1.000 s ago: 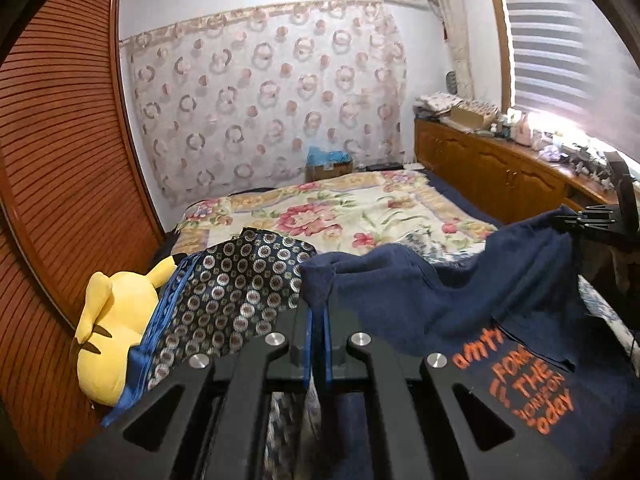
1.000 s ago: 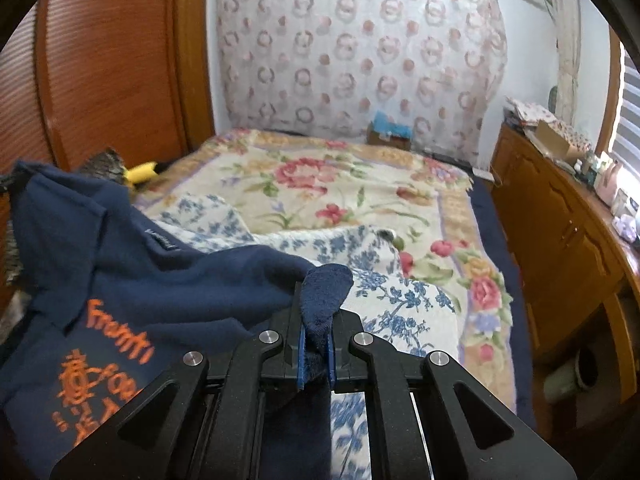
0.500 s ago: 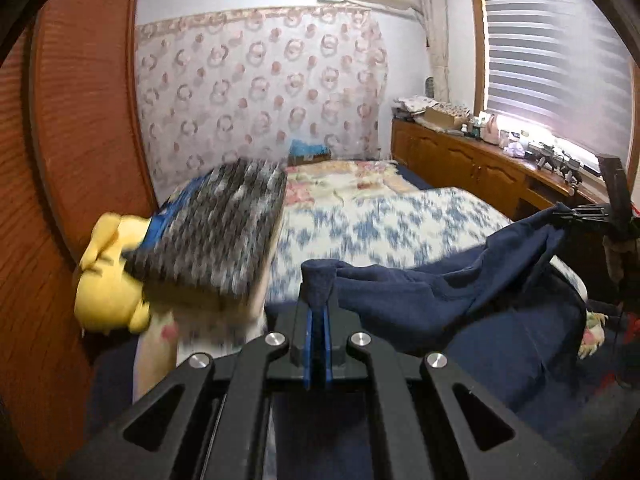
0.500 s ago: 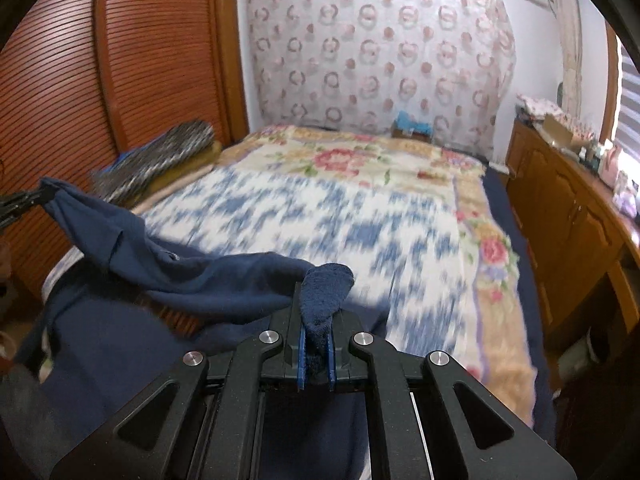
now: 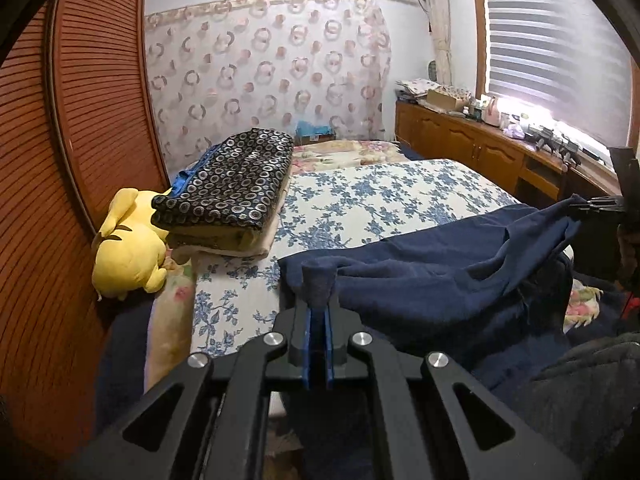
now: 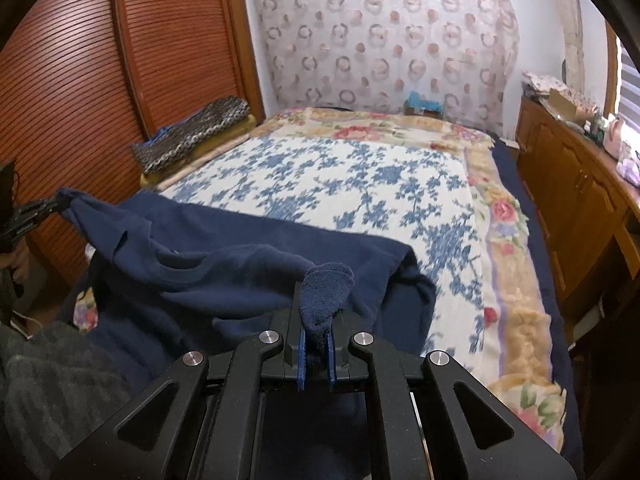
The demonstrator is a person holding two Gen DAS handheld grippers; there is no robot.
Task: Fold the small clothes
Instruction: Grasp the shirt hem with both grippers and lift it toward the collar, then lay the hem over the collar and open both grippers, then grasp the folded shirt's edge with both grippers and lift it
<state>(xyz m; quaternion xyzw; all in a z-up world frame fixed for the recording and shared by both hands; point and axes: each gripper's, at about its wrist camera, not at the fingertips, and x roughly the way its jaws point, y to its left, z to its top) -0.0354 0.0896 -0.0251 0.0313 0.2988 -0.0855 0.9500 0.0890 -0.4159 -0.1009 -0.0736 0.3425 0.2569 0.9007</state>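
Early stage, by the look of it: navy shirt point(image 6: 248, 280) is only being spread, no fold made yet. Left claw point(image 5: 319, 312) is pinching one bunched corner of the shirt; right claw point(image 6: 316, 320) is pinching the other corner the same way. Fabric spans between them, far part draped on the bed point(image 6: 360, 168) near its foot end, near part hanging off the edge. It's still wrinkled and sagging in the middle, so my read is: lay flat, smooth, then do all the folds.

Count:
- Shirts in hand: 1
- Claws: 2, both clamped on cloth
- Folded patterned blanket stack point(image 5: 232, 188) by the wardrobe side: 1
- Yellow plush point(image 5: 128, 244) beside that stack: 1
- No other loose small clothes visible on the bed.
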